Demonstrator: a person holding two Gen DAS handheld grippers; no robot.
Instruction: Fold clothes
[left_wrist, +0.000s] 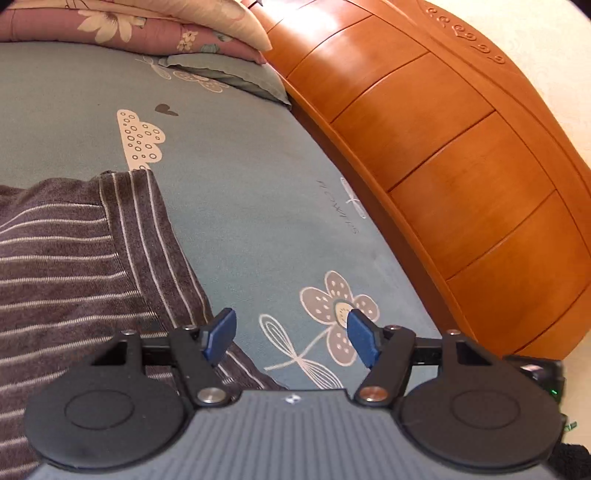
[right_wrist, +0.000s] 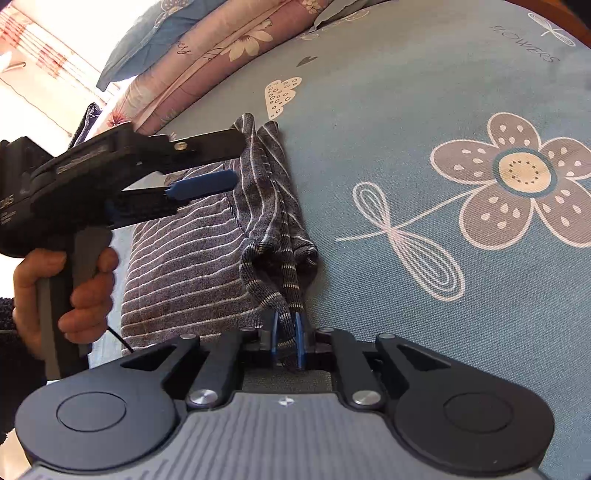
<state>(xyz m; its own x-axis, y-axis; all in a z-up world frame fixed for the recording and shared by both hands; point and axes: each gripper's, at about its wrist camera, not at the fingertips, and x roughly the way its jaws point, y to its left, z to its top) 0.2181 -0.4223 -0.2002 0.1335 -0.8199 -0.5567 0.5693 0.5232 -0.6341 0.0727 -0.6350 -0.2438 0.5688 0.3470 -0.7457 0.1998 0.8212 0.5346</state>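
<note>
A grey top with thin white stripes (left_wrist: 74, 266) lies flat on the blue flowered bedsheet (left_wrist: 258, 206). In the left wrist view my left gripper (left_wrist: 291, 328) hovers open just off the top's right edge, with only sheet between its blue pads. The right wrist view shows the same top (right_wrist: 177, 266) with its bunched sleeve (right_wrist: 273, 206) running along its right side. My right gripper (right_wrist: 286, 332) is shut on the ribbed cuff at the sleeve's near end. The left gripper (right_wrist: 236, 160), held by a hand (right_wrist: 88, 280), stands open above the top's far part.
A curved wooden bed board (left_wrist: 443, 166) runs along the right side of the mattress. Folded floral quilts and a pillow (left_wrist: 147, 26) are stacked at the far end, seen also as a quilt stack (right_wrist: 207, 55). Bare sheet (right_wrist: 443, 258) stretches right of the sleeve.
</note>
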